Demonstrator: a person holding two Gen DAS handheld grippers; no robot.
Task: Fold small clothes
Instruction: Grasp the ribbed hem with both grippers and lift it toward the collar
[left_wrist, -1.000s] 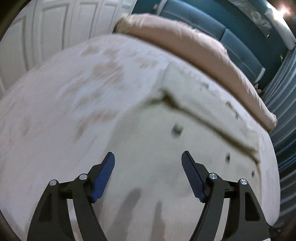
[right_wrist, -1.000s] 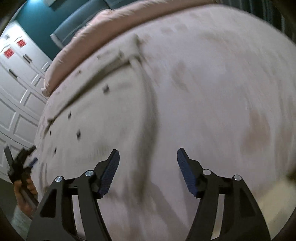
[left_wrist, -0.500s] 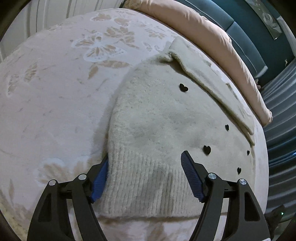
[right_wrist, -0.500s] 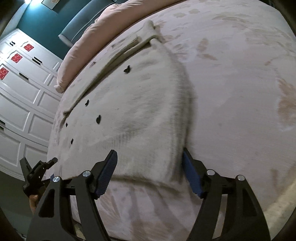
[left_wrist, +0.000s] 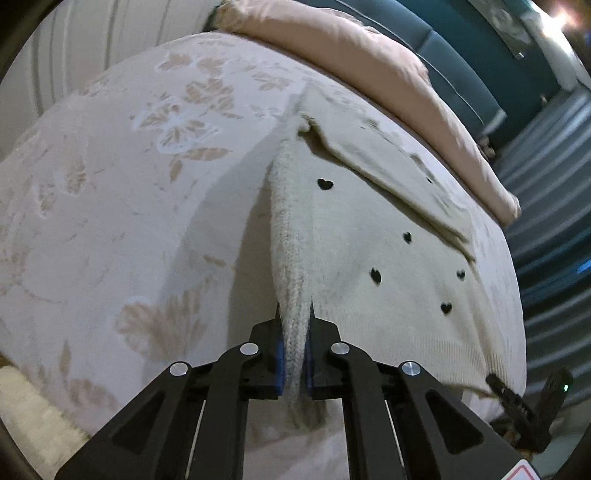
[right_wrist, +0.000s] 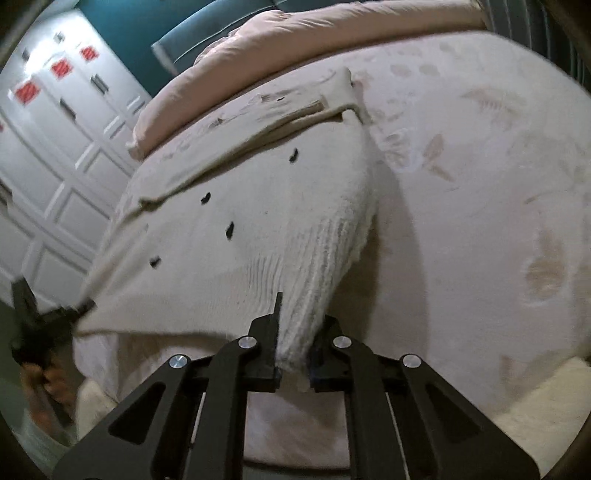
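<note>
Jaws of the left gripper (left_wrist: 293, 350) pinch one bottom corner of the cream sweater (left_wrist: 369, 236). Jaws of the right gripper (right_wrist: 293, 347) pinch the other corner. It lies on the flowery bed cover (left_wrist: 110, 184).

Each gripper, left (left_wrist: 294, 345) and right (right_wrist: 294, 345), is matte black, with triangular cut-outs in its arms, round silver screws at the joints and blue pads (left_wrist: 279, 354) lining the fingers.

Both hand-held grippers (left_wrist: 294, 345) (right_wrist: 294, 341) now clamped on sweater (left_wrist: 369, 251) hem, seemingly.
</note>
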